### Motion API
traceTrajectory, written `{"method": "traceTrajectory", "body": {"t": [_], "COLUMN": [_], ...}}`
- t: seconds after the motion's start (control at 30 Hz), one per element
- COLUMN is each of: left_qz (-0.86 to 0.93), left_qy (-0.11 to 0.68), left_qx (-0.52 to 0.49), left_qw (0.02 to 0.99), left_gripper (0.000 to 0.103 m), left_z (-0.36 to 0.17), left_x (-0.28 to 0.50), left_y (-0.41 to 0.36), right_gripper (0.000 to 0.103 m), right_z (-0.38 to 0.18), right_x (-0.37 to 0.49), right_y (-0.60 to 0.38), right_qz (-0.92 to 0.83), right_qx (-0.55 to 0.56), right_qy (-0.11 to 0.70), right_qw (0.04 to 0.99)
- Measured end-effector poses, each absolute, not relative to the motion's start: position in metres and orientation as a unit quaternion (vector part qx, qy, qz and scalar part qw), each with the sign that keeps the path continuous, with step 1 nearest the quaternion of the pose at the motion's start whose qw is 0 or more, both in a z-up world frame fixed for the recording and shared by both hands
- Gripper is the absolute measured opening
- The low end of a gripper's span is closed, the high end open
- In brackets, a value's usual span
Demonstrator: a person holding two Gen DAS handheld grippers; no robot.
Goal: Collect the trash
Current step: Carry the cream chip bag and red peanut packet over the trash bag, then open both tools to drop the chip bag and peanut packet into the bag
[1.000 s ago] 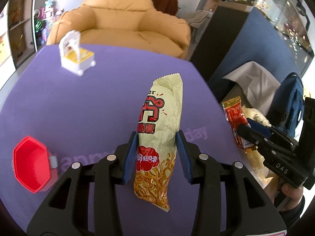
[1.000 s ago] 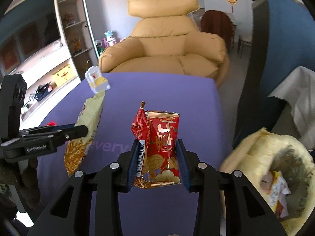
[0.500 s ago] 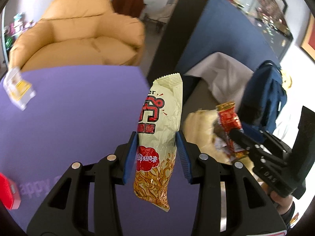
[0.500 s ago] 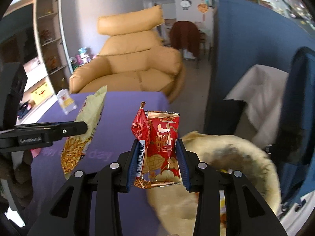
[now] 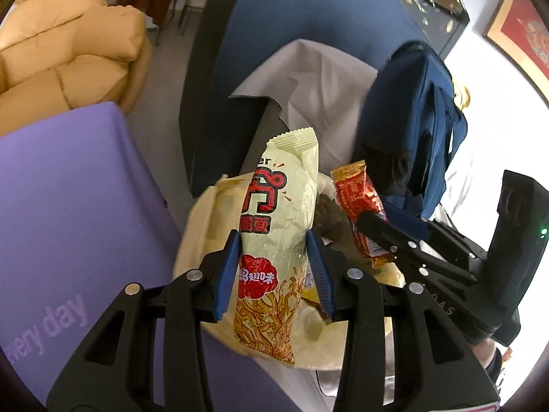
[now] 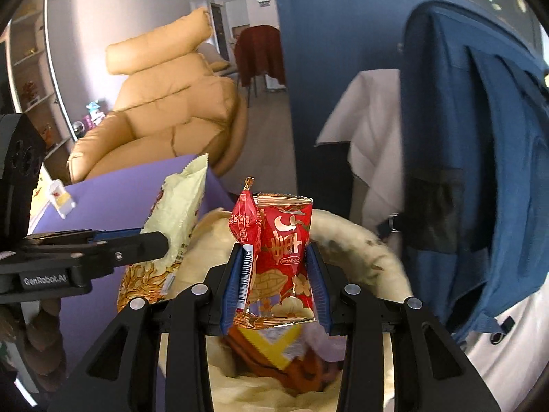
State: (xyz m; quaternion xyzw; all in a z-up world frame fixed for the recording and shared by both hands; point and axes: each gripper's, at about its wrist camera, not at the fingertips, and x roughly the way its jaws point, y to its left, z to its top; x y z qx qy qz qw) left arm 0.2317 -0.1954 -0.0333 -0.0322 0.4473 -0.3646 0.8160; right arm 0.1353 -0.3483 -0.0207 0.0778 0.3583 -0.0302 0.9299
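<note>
My left gripper (image 5: 273,271) is shut on a pale yellow snack packet (image 5: 278,226) and holds it upright over the open cream trash bag (image 5: 199,226). My right gripper (image 6: 273,276) is shut on a red snack wrapper (image 6: 284,254) and holds it above the same bag (image 6: 357,240), which has several wrappers inside. The red wrapper (image 5: 360,206) and the right gripper (image 5: 384,237) also show in the left wrist view, just right of the yellow packet. The yellow packet (image 6: 175,213) and the left gripper (image 6: 151,240) show in the right wrist view.
The purple table (image 5: 68,206) lies to the left, with a small white and yellow toy (image 6: 61,199) on it. A blue backpack (image 6: 473,158) hangs to the right. A blue partition (image 5: 291,34), a white cloth (image 5: 315,86) and a tan armchair (image 6: 164,103) stand behind.
Both grippers have swung right, away from the table, and now hold their wrappers over the open trash bag. Both stay shut on them.
</note>
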Motion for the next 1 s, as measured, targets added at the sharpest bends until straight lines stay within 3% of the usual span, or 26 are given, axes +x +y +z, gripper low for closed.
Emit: {"method": "traceTrajectory", "body": {"t": [0.6,0.83,0.9,1.0], "left_qz": [-0.396,-0.395,-0.396,-0.394], "left_qy": [0.453,0.490,0.481,0.461], "left_qx": [-0.044,-0.049,-0.044,-0.033], "left_qw": [0.798,0.775,0.781,0.794], "left_gripper": [0.038,0.062,0.073,0.078], "left_z": [-0.046,-0.069,-0.067,-0.058], "left_x": [0.241,0.235,0.228,0.216], "left_y": [-0.255,-0.245,-0.237,-0.221], "right_gripper": [0.036,0.036,0.036,0.036], "right_z": [-0.037,-0.038,-0.039,-0.041], "right_x": [0.127,0.119,0.120,0.120], "right_y": [-0.382,-0.386,-0.385,-0.377], "right_qz": [-0.067,-0.068,-0.063,-0.046], "right_qx": [0.089,0.099,0.103,0.106], "right_qy": [0.368,0.367,0.367,0.366], "right_qw": [0.923,0.922,0.923,0.923]}}
